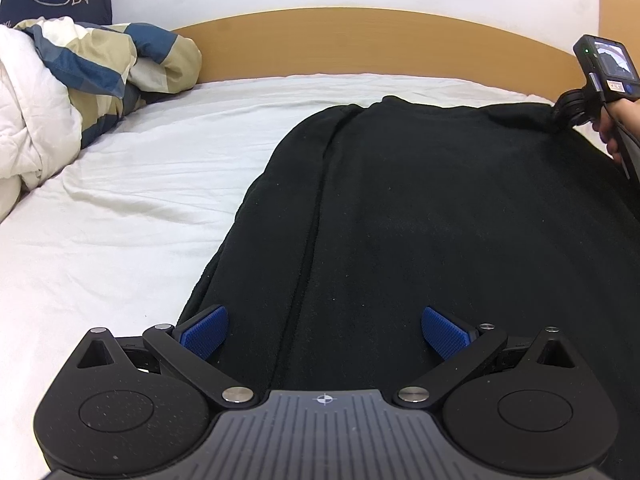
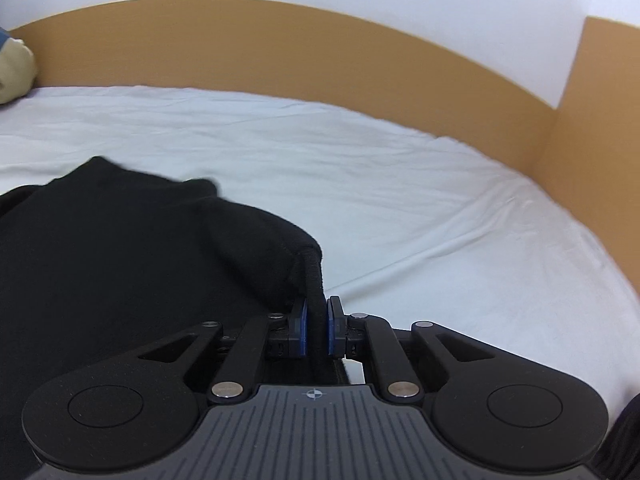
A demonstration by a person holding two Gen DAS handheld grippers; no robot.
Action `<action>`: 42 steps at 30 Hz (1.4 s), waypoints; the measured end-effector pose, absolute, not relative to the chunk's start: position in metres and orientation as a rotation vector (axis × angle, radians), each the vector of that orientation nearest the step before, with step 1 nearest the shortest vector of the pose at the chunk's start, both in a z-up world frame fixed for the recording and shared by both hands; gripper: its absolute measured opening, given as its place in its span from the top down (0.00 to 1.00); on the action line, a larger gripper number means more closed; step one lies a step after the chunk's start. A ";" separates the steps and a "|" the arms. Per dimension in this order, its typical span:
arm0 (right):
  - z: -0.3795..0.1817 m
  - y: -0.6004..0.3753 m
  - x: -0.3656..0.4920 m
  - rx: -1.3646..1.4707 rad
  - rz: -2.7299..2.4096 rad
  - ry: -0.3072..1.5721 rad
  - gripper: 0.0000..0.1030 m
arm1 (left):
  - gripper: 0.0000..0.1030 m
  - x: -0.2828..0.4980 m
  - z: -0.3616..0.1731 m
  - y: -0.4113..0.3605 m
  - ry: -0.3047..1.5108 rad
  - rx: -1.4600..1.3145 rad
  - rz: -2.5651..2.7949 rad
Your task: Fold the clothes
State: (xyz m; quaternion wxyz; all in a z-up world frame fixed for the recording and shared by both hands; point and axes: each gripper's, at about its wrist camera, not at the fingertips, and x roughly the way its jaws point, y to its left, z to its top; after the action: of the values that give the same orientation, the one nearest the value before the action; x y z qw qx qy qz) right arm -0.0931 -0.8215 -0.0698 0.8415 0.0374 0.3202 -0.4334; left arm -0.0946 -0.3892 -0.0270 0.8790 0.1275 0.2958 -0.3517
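A black garment (image 1: pixel 440 208) lies spread out on a bed with a white sheet (image 1: pixel 140 208). In the left wrist view it fills the middle and right of the frame, and a long seam or fold runs up it from the bottom toward the top.

The left gripper (image 1: pixel 324 334) sits at the bottom middle of that view. Its two blue fingers (image 1: pixel 206 332) are spread wide apart. They hold nothing. The black cloth lies below and between them.

In the right wrist view, the right gripper (image 2: pixel 316 330) is at the bottom middle. Its blue fingers (image 2: pixel 333 330) are pressed close together, and a thick edge of the black garment (image 2: pixel 120 260) is pinched between them. The cloth rises into a small bump just past the fingers and spreads out to the left of the frame.

The right gripper (image 1: pixel 600 84) also shows at the far right edge of the left wrist view, with a hand (image 1: pixel 614 128) around its handle, touching a far corner of the garment.

A wooden headboard (image 1: pixel 380 48) curves across the top of both views. At the upper left of the left wrist view lies a bunched-up quilt (image 1: pixel 80 80) in blue, tan and white, with a dark blue pillow (image 1: pixel 56 4) behind it.
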 end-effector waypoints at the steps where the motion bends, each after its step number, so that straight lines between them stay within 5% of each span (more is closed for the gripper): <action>1: -0.068 -0.827 -0.094 0.061 -0.938 0.662 0.95 | 0.01 -0.094 -0.027 -0.389 0.616 0.265 -0.734; 10: -0.091 -0.862 -0.088 0.033 -0.998 0.684 0.92 | 0.00 -0.095 -0.028 -0.390 0.613 0.268 -0.732; 14: -0.100 -0.881 -0.095 0.166 -0.993 0.760 0.54 | 0.00 -0.094 -0.028 -0.391 0.614 0.269 -0.732; 20: -0.035 -0.853 -0.120 0.108 -0.974 0.495 0.42 | 0.00 -0.093 -0.027 -0.391 0.614 0.271 -0.731; 34: -0.071 -0.838 -0.075 -0.538 -1.338 0.991 0.38 | 0.00 -0.091 -0.027 -0.392 0.614 0.274 -0.730; 42: -0.031 -0.767 -0.051 0.086 -0.607 0.555 0.37 | 0.00 -0.089 -0.028 -0.393 0.614 0.276 -0.728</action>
State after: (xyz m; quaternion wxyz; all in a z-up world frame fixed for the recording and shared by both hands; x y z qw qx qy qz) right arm -0.0506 -0.7674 -0.0305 0.9157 0.0418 0.2697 -0.2950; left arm -0.0893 -0.3927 -0.0278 0.8796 0.1325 0.2945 -0.3492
